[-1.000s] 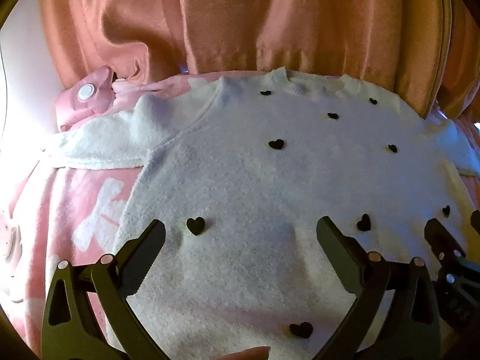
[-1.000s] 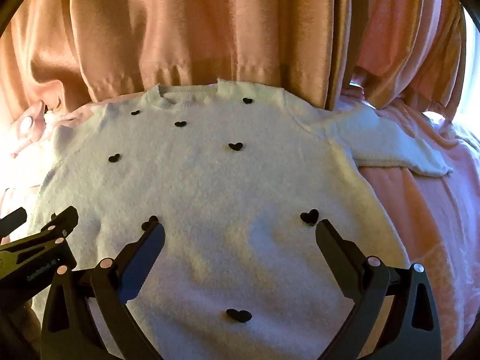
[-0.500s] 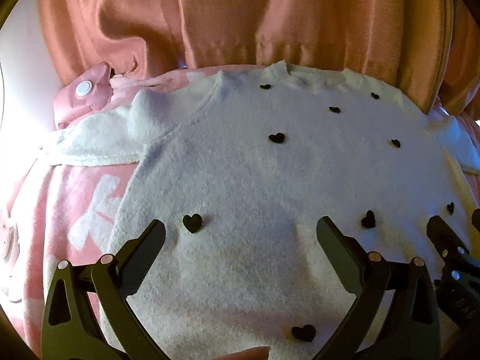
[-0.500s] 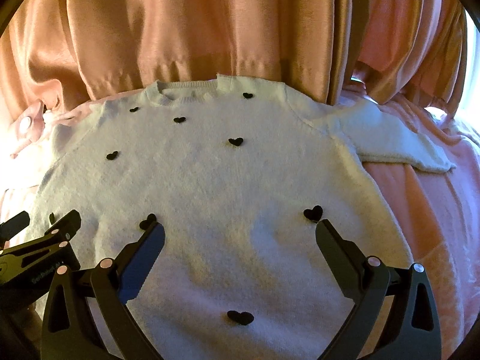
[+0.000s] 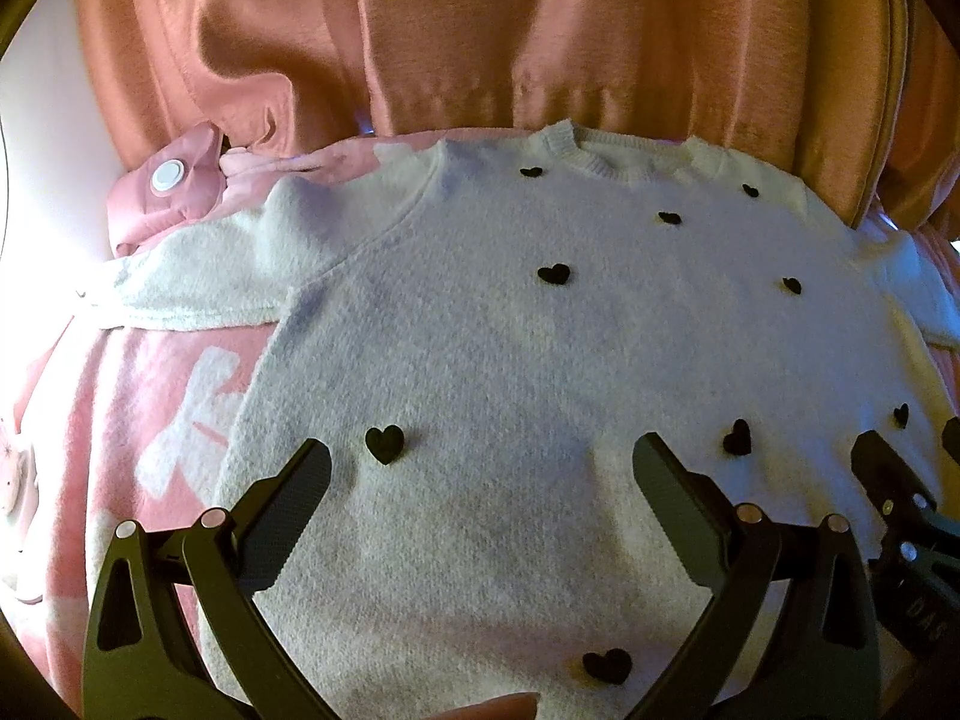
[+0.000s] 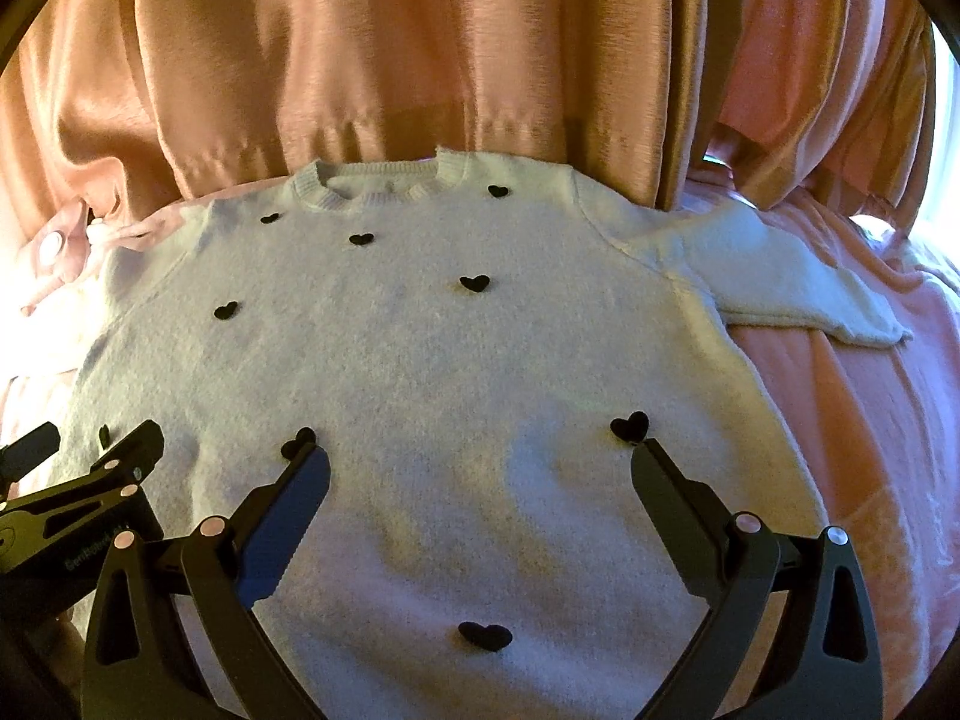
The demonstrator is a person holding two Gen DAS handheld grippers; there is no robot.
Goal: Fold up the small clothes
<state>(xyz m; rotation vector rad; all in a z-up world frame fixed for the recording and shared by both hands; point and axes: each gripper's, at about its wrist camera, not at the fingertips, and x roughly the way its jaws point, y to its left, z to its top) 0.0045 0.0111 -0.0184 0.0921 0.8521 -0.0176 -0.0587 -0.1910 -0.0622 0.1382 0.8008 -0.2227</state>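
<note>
Ahead of both spread, empty claws, left claw [image 5: 480, 516] and right claw [image 6: 480, 516], the white sweater [image 6: 420, 372] lies flat with sleeves out, no fold yet made.

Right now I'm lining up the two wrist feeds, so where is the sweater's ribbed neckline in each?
Left wrist: the neckline sits top centre-right, just under the orange curtain.
Right wrist: the neckline sits upper centre-left, below the same curtain.
Shared landmark: the black heart on the chest of the white sweater, directly below the neckline.
</note>
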